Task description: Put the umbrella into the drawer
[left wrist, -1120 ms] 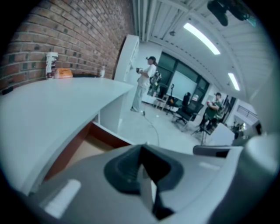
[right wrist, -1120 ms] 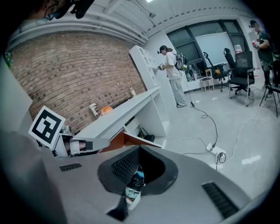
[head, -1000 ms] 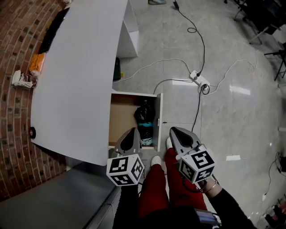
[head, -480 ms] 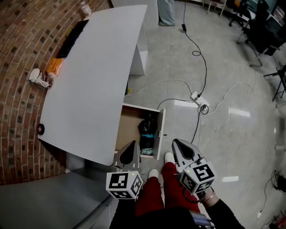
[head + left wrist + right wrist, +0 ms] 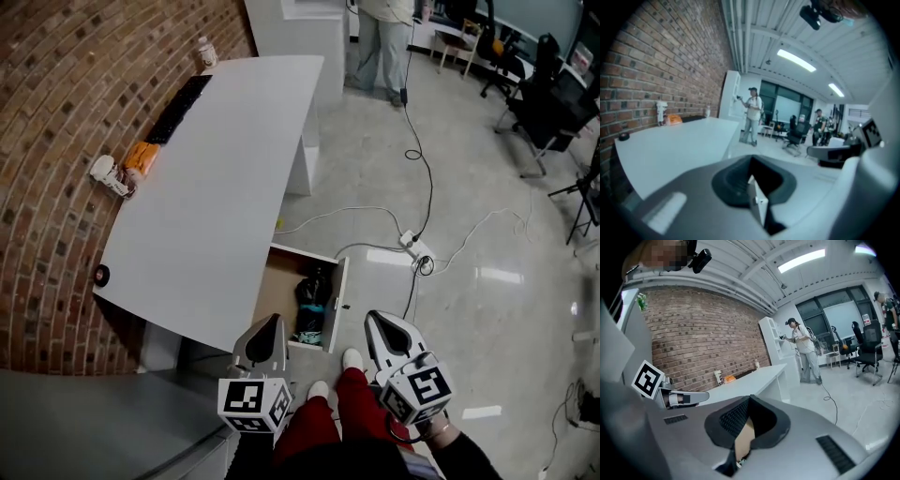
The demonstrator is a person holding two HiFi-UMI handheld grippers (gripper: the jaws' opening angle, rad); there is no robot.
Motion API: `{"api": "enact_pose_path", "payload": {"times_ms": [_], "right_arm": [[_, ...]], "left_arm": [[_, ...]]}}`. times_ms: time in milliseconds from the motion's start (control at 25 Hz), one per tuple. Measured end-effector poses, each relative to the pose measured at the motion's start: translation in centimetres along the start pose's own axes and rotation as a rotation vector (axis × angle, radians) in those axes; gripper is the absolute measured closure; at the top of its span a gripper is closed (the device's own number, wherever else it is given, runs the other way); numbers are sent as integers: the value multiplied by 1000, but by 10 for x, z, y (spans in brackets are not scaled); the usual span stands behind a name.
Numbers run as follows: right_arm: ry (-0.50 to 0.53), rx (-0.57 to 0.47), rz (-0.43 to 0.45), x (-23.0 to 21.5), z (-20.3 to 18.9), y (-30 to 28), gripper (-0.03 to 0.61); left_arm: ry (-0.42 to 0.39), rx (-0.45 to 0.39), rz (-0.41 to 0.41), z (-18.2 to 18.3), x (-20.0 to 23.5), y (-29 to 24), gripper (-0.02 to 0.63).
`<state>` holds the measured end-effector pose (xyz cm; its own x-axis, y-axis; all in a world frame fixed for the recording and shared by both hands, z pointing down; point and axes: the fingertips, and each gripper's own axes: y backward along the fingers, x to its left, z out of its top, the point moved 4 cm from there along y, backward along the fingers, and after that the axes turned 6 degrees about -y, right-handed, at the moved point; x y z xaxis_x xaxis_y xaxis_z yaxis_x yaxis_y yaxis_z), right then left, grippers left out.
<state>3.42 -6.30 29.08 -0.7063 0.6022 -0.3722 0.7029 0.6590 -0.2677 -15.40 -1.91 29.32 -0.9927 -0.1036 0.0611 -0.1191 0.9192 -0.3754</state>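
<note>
The black folded umbrella (image 5: 311,292), with a teal bit at its near end, lies inside the open drawer (image 5: 336,302) under the white desk (image 5: 216,197). Both grippers hang in the air on the near side of the drawer, above the person's red trousers and apart from the umbrella. In the head view my left gripper (image 5: 272,321) is shut and empty. My right gripper (image 5: 375,317) is shut too, holding nothing. The left gripper view has its closed jaws (image 5: 751,164) pointing across the desk top. In the right gripper view the closed jaws (image 5: 749,400) point toward the desk and room.
On the desk by the brick wall lie a black keyboard (image 5: 178,108), an orange object (image 5: 141,155), a white item (image 5: 108,174) and a bottle (image 5: 204,52). A power strip (image 5: 413,247) with cables lies on the floor. A person (image 5: 382,42) stands at the desk's far end, with chairs (image 5: 525,89) beyond.
Both grippers have risen, and the view has pulled up and away to take in the whole desk. The drawer stays open with the umbrella in it.
</note>
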Motion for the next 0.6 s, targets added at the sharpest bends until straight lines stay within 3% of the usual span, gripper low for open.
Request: {"api": "enact_pose_path", "payload": {"times_ms": [600], "right_arm": [[44,-163,13,50,31,53,572]], "left_arm": [[-27,-105,-10,17,5,76,611]]}}
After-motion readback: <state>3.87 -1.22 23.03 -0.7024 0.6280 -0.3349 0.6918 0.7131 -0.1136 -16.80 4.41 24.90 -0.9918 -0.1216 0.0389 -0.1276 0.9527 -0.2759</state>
